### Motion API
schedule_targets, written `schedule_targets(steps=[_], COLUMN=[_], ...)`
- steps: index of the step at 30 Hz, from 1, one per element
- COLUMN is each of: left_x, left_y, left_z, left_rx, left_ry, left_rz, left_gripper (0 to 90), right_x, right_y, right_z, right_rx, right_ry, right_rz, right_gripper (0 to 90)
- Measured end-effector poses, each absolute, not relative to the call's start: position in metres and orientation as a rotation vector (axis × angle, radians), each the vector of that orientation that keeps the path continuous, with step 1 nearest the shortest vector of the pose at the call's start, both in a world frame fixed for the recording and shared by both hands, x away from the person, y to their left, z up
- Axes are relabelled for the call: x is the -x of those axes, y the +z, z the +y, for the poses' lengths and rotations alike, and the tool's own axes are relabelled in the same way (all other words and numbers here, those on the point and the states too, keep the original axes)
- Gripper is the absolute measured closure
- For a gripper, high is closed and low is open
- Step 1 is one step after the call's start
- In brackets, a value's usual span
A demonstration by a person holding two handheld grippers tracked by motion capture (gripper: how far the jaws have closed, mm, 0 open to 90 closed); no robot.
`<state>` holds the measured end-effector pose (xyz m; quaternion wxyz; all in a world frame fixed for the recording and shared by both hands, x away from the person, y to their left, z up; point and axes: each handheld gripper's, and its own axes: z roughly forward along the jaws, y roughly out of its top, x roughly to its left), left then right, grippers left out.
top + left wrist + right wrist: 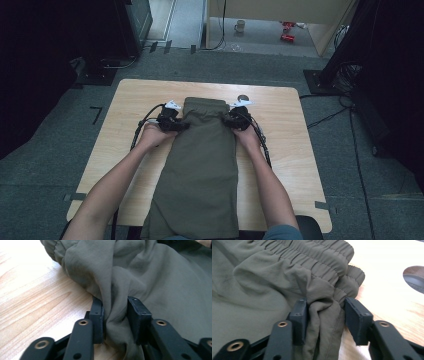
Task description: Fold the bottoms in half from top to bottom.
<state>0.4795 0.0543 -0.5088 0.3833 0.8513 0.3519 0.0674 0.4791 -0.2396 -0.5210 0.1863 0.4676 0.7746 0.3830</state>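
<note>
1. The olive trousers (200,165) lay folded lengthwise on the table (295,150), waistband at the far end.
2. The left gripper (115,315) pinched a fabric bunch between its jaws; the right gripper (325,315) clamped cloth just below the elastic waistband.
3. Judging by this, a further fold remained.
4. The near hem was cut off.

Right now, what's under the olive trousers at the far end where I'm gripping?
Bare wooden table shows beside the olive trousers. Left gripper and right gripper each pinch bunched cloth. Whatever lies beneath the cloth is covered.
</note>
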Motion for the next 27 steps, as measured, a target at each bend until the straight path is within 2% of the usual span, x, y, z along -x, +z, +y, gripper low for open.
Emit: schedule_targets(steps=[5, 8, 15, 20, 27], left_x=[-0.477, -0.476, -0.486, -0.494, -0.517], left_y=[-0.507, -0.506, -0.505, -0.497, -0.469], left_z=[0.055, 0.053, 0.055, 0.055, 0.054], left_rx=[-2.199, -2.215, -2.188, -2.203, -2.138], left_ry=[0.139, 0.150, 0.110, 0.126, 0.147], left_rz=[0.883, 0.875, 0.949, 0.946, 0.959], left_gripper=[76.7, 77.9, 80.4, 81.4, 81.9], right_x=[-0.485, -0.487, -0.493, -0.498, -0.515], right_y=[-0.521, -0.521, -0.520, -0.515, -0.481], right_z=[-0.234, -0.233, -0.231, -0.236, -0.245], right_rx=[-1.314, -1.310, -1.327, -1.407, -1.498], right_ry=[1.097, 1.100, 1.107, 1.129, 1.178], right_rz=[2.193, 2.196, 2.195, 2.206, 2.201], right_gripper=[68.4, 69.6, 81.0, 82.6, 84.2])
